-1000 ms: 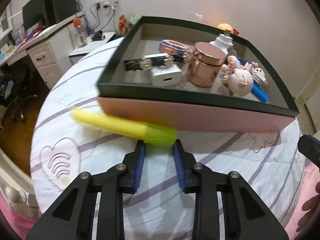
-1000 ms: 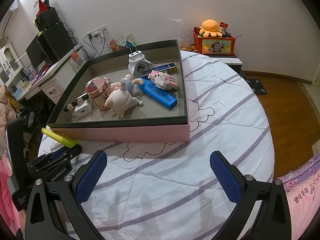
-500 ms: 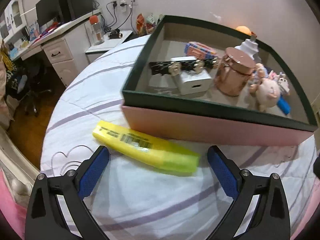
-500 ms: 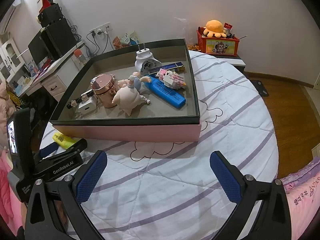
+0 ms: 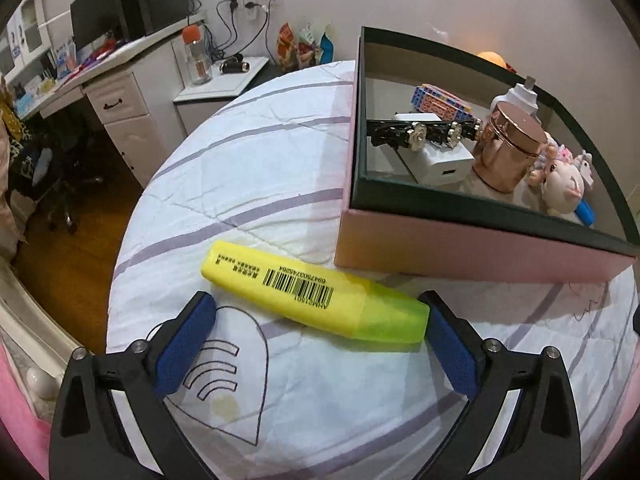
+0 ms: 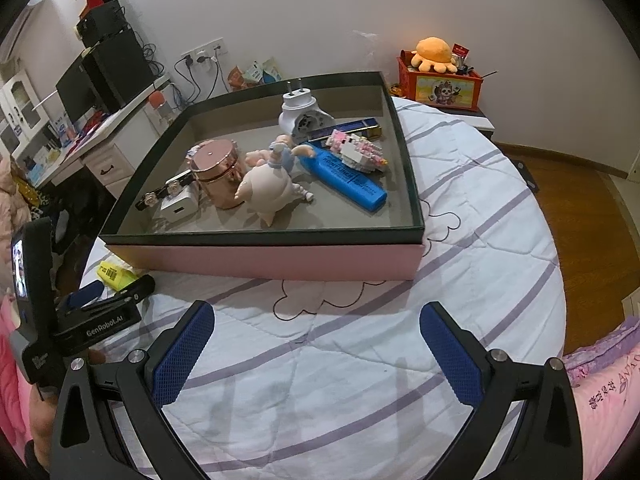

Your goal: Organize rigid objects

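Note:
A yellow highlighter with a green cap lies flat on the white striped quilt, just in front of the pink box's left corner. My left gripper hangs over it with its jaws wide and closing slightly; the highlighter lies between the tips, and the pads do not press on it. In the right wrist view the highlighter peeks out beyond the left gripper. My right gripper is open and empty above bare quilt. The pink box holds a rose-gold tin, a pig figure and a blue highlighter.
The box also holds a white charger, a plug adaptor and a block toy. A desk stands beyond the bed's left edge. An orange plush sits at the back right. Pink bedding lies at the right.
My left gripper let go of the yellow highlighter and opened wide. The highlighter now rests on the quilt, and the left gripper has shifted left. My right gripper has stayed put.

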Demonstrator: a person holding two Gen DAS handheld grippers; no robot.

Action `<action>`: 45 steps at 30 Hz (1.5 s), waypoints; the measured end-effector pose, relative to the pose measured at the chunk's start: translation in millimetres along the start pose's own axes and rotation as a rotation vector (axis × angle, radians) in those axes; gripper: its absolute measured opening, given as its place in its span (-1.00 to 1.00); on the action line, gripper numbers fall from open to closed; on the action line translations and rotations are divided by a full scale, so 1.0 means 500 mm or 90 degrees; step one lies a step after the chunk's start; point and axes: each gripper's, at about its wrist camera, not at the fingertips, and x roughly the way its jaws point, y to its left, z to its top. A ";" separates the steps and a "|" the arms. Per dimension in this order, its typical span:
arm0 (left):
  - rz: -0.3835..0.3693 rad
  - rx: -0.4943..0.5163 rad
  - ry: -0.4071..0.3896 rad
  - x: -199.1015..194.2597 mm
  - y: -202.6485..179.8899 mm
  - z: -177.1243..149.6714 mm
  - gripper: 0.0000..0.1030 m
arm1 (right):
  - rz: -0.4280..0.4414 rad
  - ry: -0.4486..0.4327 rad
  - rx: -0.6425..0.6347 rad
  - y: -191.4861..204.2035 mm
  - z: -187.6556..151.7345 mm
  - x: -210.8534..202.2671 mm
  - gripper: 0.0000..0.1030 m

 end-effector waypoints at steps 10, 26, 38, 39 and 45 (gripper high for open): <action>-0.030 0.025 -0.016 -0.015 -0.003 0.001 0.36 | -0.003 -0.004 -0.005 0.010 0.000 -0.007 1.00; -0.016 0.020 -0.013 -0.026 0.044 -0.009 0.37 | 0.004 -0.002 -0.024 0.046 -0.003 -0.009 1.00; 0.057 -0.045 -0.026 -0.008 0.082 0.002 0.72 | 0.010 0.002 -0.036 0.064 -0.005 -0.006 1.00; 0.061 -0.048 -0.028 -0.006 0.081 0.005 0.71 | 0.011 0.002 -0.037 0.065 -0.005 -0.006 1.00; 0.047 -0.044 -0.040 -0.003 0.086 0.017 0.04 | 0.008 0.003 -0.035 0.063 -0.002 -0.004 1.00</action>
